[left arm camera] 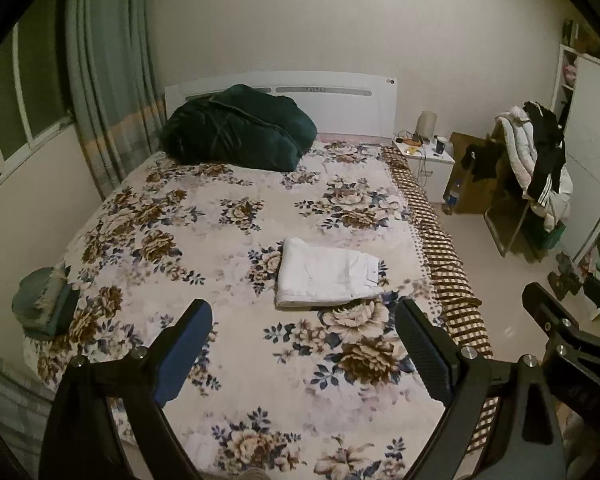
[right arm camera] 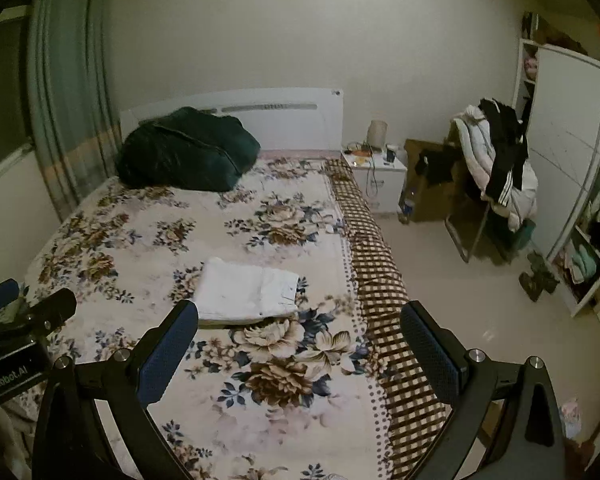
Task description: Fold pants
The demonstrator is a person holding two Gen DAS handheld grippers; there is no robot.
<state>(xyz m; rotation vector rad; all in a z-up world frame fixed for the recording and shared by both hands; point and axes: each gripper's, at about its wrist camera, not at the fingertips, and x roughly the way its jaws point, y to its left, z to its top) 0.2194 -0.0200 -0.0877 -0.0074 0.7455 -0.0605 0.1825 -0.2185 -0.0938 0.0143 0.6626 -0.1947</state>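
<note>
White pants point(left arm camera: 326, 278) lie folded into a neat flat rectangle on the floral bedspread point(left arm camera: 204, 248), toward the bed's right side. In the right wrist view the same folded pants point(right arm camera: 246, 292) rest just beyond the fingers. My left gripper point(left arm camera: 304, 316) hovers above the bed, well back from the pants, open and holding nothing. My right gripper point(right arm camera: 300, 320) is open too, its fingers spread wide over the bed's right edge. The right gripper's body point(left arm camera: 560, 340) shows at the right of the left wrist view.
A dark green quilt point(left arm camera: 236, 132) is bundled at the headboard. Folded bluish clothes point(left arm camera: 44, 304) sit at the bed's left edge. A white nightstand point(left arm camera: 424, 160), a clothes-laden chair point(left arm camera: 536, 168) and a wardrobe point(right arm camera: 568, 168) stand right of the bed, across pale floor point(right arm camera: 460, 280).
</note>
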